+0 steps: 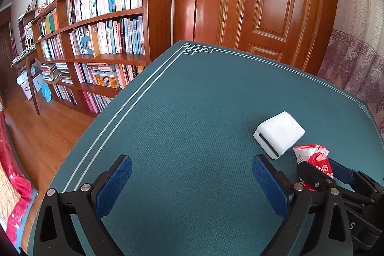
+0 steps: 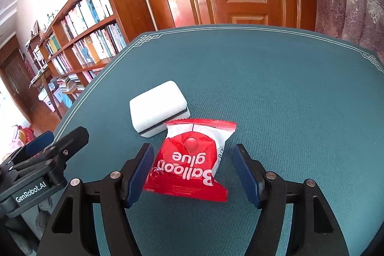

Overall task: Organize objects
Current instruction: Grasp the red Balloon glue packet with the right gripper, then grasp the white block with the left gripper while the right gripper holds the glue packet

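Two items close together: white block (image 2: 159, 107) touching glue packet (image 2: 192, 160).

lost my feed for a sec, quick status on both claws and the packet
Both claws open: left claw over bare mat, right claw straddling the red glue packet, not clamped. Packet flat on the green mat, its top edge meeting the white sponge. Nothing blocking.
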A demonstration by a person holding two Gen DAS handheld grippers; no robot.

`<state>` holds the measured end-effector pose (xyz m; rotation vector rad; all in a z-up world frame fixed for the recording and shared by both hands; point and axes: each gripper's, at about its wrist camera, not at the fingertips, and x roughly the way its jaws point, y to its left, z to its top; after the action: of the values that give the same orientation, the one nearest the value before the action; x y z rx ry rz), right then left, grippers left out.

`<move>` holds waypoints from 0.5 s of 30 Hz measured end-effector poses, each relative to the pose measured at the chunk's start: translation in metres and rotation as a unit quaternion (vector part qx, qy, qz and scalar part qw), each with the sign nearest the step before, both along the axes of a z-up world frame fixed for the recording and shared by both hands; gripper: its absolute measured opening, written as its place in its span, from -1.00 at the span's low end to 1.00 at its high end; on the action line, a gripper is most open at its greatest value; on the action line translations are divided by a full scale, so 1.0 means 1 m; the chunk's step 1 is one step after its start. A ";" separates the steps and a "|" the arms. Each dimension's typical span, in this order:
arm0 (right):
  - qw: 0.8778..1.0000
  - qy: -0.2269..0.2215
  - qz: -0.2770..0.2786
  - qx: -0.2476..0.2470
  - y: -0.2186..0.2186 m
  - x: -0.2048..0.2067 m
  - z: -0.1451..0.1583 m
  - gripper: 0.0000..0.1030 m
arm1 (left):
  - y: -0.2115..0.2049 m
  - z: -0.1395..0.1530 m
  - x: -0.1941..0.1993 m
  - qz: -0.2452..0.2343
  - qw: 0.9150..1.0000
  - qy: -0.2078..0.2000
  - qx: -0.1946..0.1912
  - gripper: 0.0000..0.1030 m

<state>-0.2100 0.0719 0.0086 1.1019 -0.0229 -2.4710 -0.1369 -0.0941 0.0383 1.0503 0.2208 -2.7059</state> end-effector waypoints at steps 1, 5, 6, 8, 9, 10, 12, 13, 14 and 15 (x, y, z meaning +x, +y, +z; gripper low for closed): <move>1.000 0.001 -0.003 0.007 -0.001 -0.001 0.000 0.35 | 0.000 0.000 0.000 0.000 1.000 -0.001 0.000 0.98; 0.999 0.012 -0.008 0.035 -0.004 0.003 0.000 0.07 | 0.001 -0.001 -0.002 -0.004 1.000 -0.002 -0.001 0.98; 0.999 0.013 -0.009 0.036 -0.003 0.004 0.000 0.04 | 0.001 -0.002 -0.002 -0.005 1.000 -0.003 -0.001 0.98; 0.999 0.016 -0.020 0.044 0.004 0.007 0.000 0.00 | 0.002 -0.002 -0.002 -0.007 1.000 -0.003 -0.002 0.98; 0.998 0.018 -0.029 0.046 0.010 0.009 0.000 -0.01 | 0.003 -0.003 -0.003 -0.008 1.000 -0.004 -0.002 0.98; 0.998 0.016 -0.036 0.043 0.016 0.009 0.000 -0.01 | 0.004 -0.004 -0.003 -0.009 1.000 -0.005 -0.003 0.98; 0.998 0.012 -0.055 0.034 0.033 0.010 -0.001 -0.01 | 0.007 -0.005 -0.004 -0.012 1.000 -0.006 -0.005 0.98; 0.997 0.010 -0.066 0.029 0.041 0.011 -0.001 -0.01 | 0.009 -0.005 -0.004 -0.014 1.000 -0.007 -0.008 0.98; 0.997 0.009 -0.076 0.024 0.050 0.012 -0.002 -0.01 | 0.011 -0.006 -0.005 -0.017 1.000 -0.006 -0.011 0.98; 0.996 0.008 -0.086 0.021 0.056 0.012 -0.002 -0.01 | 0.013 -0.006 -0.006 -0.021 1.000 -0.006 -0.014 0.98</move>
<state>-0.1978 0.1280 0.0069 1.1416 -0.0628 -2.6434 -0.1427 -0.0814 0.0324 1.0754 0.1592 -2.7297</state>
